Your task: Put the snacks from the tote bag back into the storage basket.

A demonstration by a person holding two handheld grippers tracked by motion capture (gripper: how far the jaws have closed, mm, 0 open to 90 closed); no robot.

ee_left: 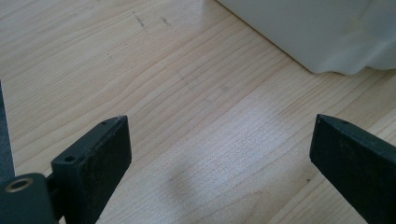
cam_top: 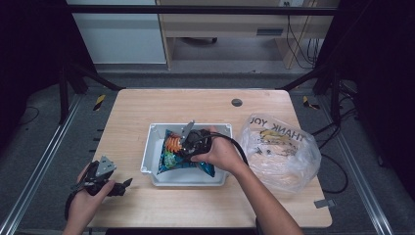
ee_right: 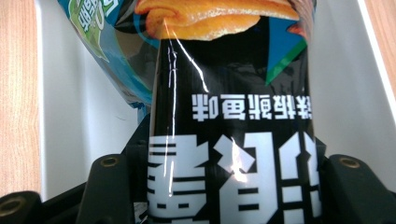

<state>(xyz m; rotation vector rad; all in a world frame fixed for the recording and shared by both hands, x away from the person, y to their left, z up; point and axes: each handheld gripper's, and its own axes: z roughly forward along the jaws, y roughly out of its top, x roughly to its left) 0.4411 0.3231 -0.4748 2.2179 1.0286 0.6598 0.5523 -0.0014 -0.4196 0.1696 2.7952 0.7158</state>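
Wooden table (cam_top: 147, 112) carries a white bin (cam_top: 155, 131) at centre and a clear plastic bag (cam_top: 281, 152) just to its right. A snack packet (ee_right: 233, 140) lies in the bin. Right gripper (cam_top: 188, 147) sits over the bin, jaws clamped on the packet's sides. Left gripper (cam_top: 122, 185) rests near the table's front-left edge, jaws apart, empty. Judged step: placing or lifting the packet; I cannot tell which. The next move needs a steady vertical path clear of the bin wall

"THANK YOU" on plastic bag (cam_top: 279, 149)

Black fingers (ee_left: 93, 158), grey plate (cam_top: 104, 166), black cable (cam_top: 240, 147).
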